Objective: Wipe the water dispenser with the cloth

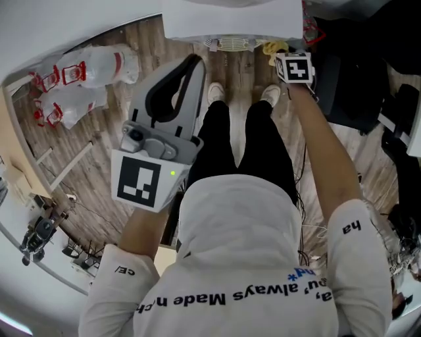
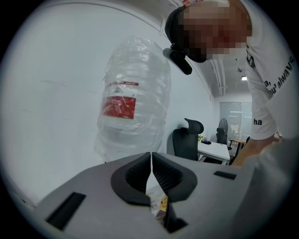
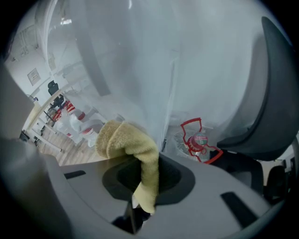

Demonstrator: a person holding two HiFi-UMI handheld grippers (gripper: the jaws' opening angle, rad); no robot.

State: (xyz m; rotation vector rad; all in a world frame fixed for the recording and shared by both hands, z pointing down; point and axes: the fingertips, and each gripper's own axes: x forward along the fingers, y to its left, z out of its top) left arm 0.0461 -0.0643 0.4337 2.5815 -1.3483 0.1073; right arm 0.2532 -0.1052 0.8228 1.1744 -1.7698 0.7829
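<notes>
The white water dispenser (image 1: 230, 20) stands right in front of the person's feet, and its pale side (image 3: 154, 65) fills the right gripper view. My right gripper (image 3: 148, 164) is shut on a yellow cloth (image 3: 126, 140), whose folded end bulges out to the left, close to the dispenser's wall. In the head view the right gripper (image 1: 289, 62) is held out against the dispenser's right front corner, with the cloth (image 1: 273, 47) beside it. My left gripper (image 1: 193, 64) hangs back at the left, shut with nothing in it (image 2: 151, 156), its pads touching.
A large plastic-wrapped water bottle (image 2: 133, 98) with a red label stands ahead of the left gripper. More wrapped bottles (image 1: 85, 72) lie on the wooden floor at the left. A bottle with a red handle (image 3: 200, 142) and a black office chair (image 1: 355, 85) are at the right.
</notes>
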